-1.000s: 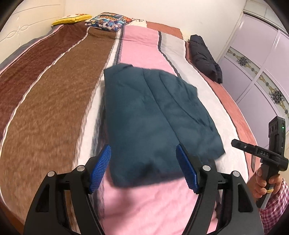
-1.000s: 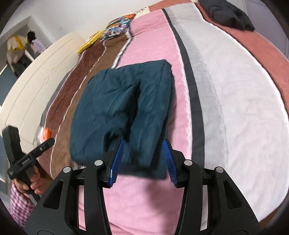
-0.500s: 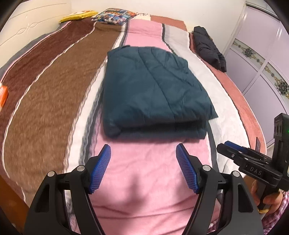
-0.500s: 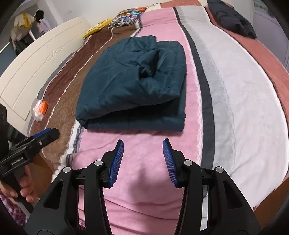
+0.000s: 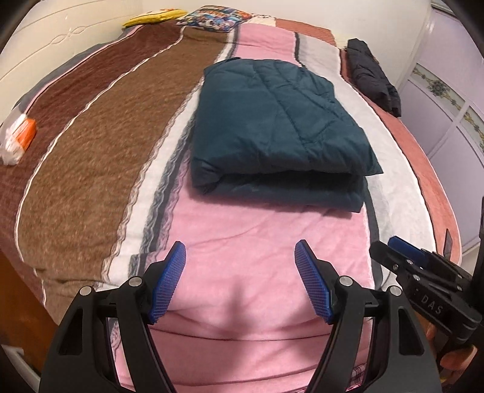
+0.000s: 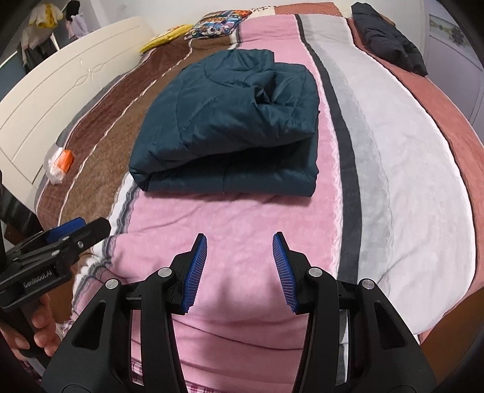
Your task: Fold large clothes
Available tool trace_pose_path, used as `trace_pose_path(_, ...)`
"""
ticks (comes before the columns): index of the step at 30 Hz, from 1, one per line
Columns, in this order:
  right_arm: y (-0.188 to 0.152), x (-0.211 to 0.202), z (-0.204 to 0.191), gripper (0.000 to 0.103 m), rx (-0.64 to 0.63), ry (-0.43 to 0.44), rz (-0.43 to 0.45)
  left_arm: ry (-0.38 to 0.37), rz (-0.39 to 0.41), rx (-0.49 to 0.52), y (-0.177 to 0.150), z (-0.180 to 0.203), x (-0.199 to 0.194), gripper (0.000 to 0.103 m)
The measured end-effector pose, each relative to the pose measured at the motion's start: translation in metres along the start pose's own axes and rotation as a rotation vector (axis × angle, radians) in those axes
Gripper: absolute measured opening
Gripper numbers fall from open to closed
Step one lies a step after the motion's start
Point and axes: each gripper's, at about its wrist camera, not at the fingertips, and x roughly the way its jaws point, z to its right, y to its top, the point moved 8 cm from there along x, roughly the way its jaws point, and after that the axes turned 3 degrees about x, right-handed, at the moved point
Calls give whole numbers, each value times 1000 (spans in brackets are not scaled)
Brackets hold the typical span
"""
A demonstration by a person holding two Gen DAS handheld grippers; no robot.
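Note:
A dark teal quilted jacket (image 5: 278, 130) lies folded in a thick rectangle on the striped bed; it also shows in the right wrist view (image 6: 233, 127). My left gripper (image 5: 240, 257) is open and empty, held over the pink stripe near the bed's front edge, well short of the jacket. My right gripper (image 6: 240, 251) is open and empty, also back from the jacket over the pink stripe. Each gripper appears at the edge of the other's view: the right one in the left wrist view (image 5: 405, 257), the left one in the right wrist view (image 6: 75, 229).
The bed cover (image 5: 90, 145) has brown, white, pink, grey and rust stripes. A black garment (image 5: 372, 75) lies at the far right edge. Pillows (image 5: 211, 18) sit at the far end. An orange and white packet (image 5: 18, 139) lies at the left edge. A white headboard (image 6: 60, 99) stands left.
Both grippers have let go of the jacket and pulled back toward the bed's front edge. The jacket now lies folded over and still.

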Motion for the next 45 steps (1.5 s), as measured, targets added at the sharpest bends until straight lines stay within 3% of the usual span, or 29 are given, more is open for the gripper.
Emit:
trace_pose_path(20,-12,13,5,46,11,-48,-58,26,-33,28,-11,6,9,71)
trace_pose_path(45,-17,22,13,46,43,-44,-103,28,-50,33,-13,9,16,71)
